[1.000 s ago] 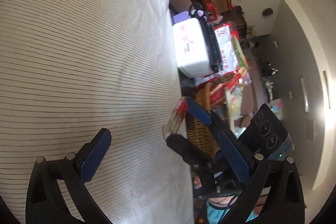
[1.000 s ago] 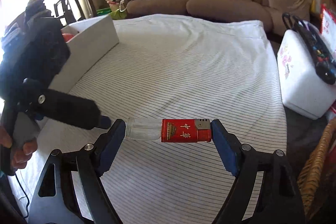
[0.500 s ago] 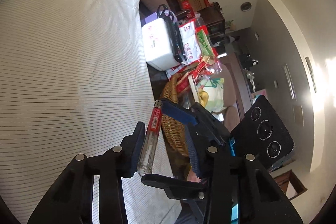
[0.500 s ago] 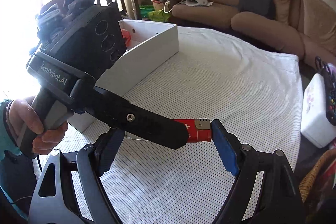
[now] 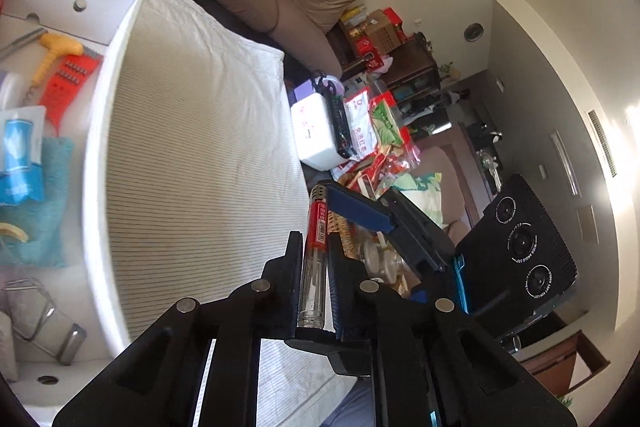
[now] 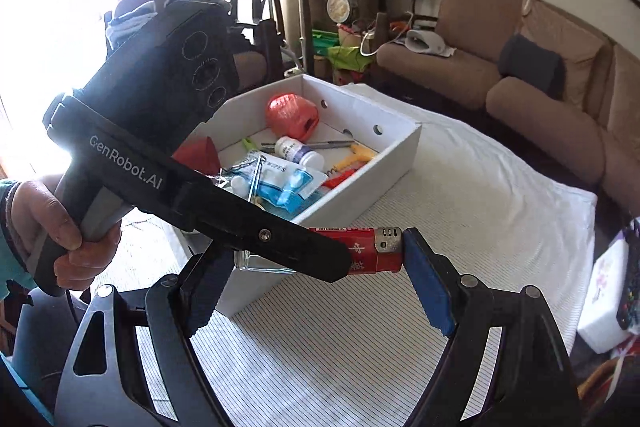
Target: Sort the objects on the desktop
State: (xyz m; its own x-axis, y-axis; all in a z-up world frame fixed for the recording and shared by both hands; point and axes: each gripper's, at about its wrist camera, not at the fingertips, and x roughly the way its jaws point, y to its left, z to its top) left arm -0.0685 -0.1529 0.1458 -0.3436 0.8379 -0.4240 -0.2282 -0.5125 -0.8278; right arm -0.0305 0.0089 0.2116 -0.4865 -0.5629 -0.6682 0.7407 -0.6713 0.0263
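1. Over the striped cloth (image 6: 460, 211), which covers the whole table, the sorting goes on; everything below is placed relative to the white box (image 6: 384, 167) standing on it
2. That box sits at the far left of the cloth in the right wrist view and already holds a red ball, a bottle, wipes and other bits, so it is likely where sorted things go
3. Just in front of the box, off the cloth, the right gripper (image 6: 320, 291) spans the lighter lengthwise, one pad at its metal end and one at its clear base, jaws wide
4. The left gripper (image 5: 314, 267), reaching across from the box side, has its jaws narrow, clamped on the lighter's clear body, apparently a handover so the nearer hand can drop it in
5. The lighter (image 6: 370, 253) is red-labelled and held by both tools at once
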